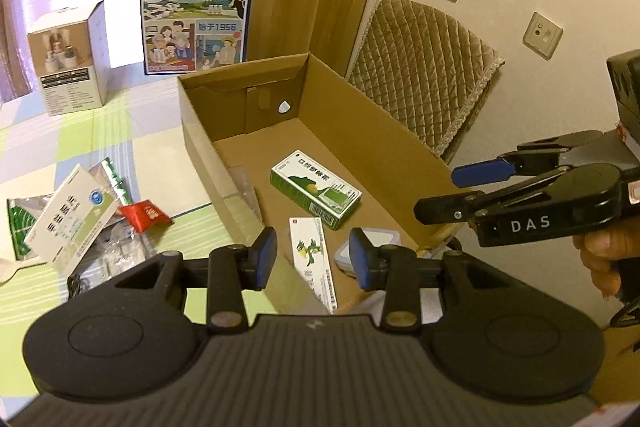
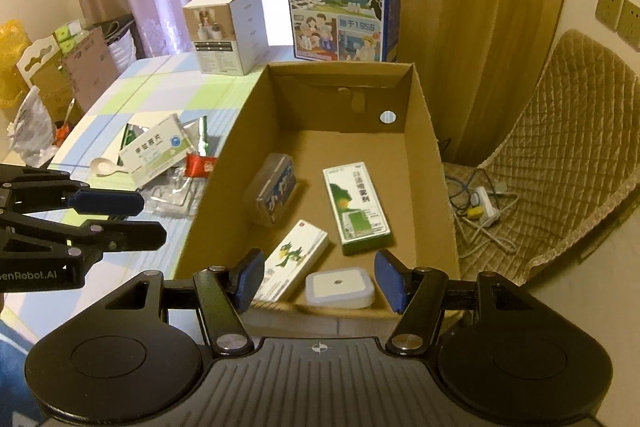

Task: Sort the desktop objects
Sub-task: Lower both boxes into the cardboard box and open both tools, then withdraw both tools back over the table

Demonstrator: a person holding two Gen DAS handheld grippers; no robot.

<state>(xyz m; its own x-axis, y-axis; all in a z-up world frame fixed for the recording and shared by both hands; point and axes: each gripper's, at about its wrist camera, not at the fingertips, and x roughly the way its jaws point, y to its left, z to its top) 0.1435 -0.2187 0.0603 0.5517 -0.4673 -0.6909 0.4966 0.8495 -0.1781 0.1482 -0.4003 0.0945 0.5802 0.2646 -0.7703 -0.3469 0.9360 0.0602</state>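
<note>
My right gripper (image 2: pixel 320 281) hangs empty over the cardboard box (image 2: pixel 428 131), jaws part-open and widening; my left gripper (image 1: pixel 313 253) is narrow, empty. The white medicine box (image 2: pixel 154 149) lies at ten o'clock amid foil packets (image 2: pixel 192 131); grabbing carelessly could drag those along.

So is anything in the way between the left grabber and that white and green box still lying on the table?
Nothing visible blocks it. The left gripper is empty above the cardboard box's near corner, and the white and green box lies on top of the pile beside its outer wall.
</note>
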